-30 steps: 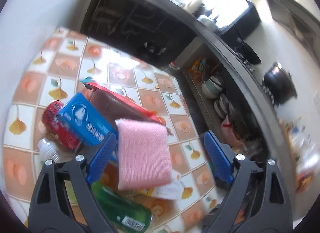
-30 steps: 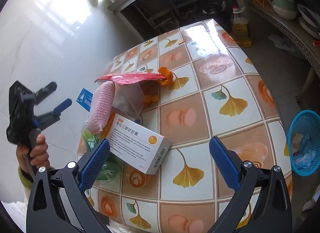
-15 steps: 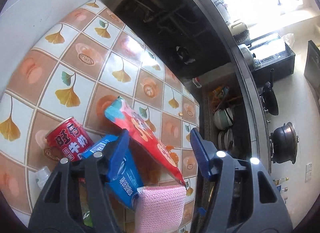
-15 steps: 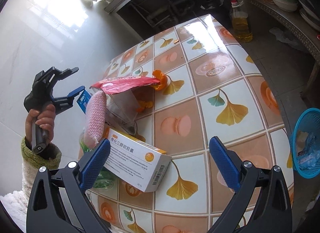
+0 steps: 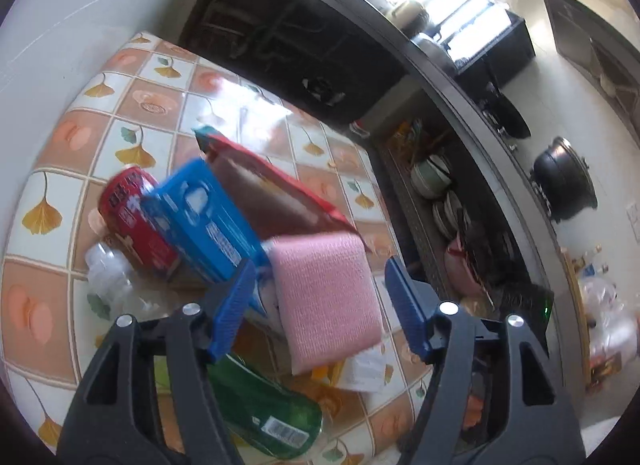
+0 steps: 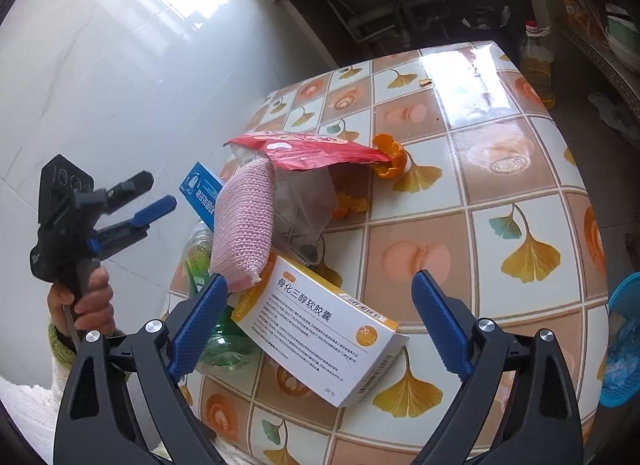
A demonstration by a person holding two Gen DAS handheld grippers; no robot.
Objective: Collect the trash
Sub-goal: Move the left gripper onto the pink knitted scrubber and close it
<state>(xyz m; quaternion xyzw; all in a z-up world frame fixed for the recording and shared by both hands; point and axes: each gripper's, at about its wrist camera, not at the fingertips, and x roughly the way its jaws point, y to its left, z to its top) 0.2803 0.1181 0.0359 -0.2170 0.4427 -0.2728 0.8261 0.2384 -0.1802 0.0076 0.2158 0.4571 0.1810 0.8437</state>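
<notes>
1. Table [image 6: 500, 193]: tiled top with a ginkgo-leaf and peach pattern, set against a white wall. The trash lies heaped at its wall-side end.
2. Pink sponge [image 5: 326, 297]: on top of the heap, leaning over the boxes; in the left wrist view it lies between the spread blue fingers of the left gripper [image 5: 322, 307], with no finger touching it.
3. Left gripper: jaws wide apart, holding nothing. In the right wrist view it hangs beside the heap, off the table edge, held in a hand [image 6: 90, 299] with a green cuff.
4. Right gripper [image 6: 320, 325]: jaws wide apart, holding nothing, above the white box.
5. White box [image 6: 320, 329]: orange trim, printed text, flat near the table's front, partly over the green bottle.
6. Green bottle [image 5: 264, 409]: lying on its side under the heap.
7. Blue box [image 5: 204, 221]: tilted, just beside the sponge.
8. Red can [image 5: 136, 221]: lying on its side, touching the blue box.
9. Red snack bag [image 6: 308, 149]: over the back of the heap.
10. Clear bottle [image 5: 108, 277]: beside the can; blurred.
11. Orange peel [image 6: 390, 161]: on the tiles by the bag's end.
12. Blue basket [image 6: 622, 341]: off the table's edge, below it, with scraps inside.
13. Oil bottle [image 6: 538, 61]: on the floor past the table's far end.
</notes>
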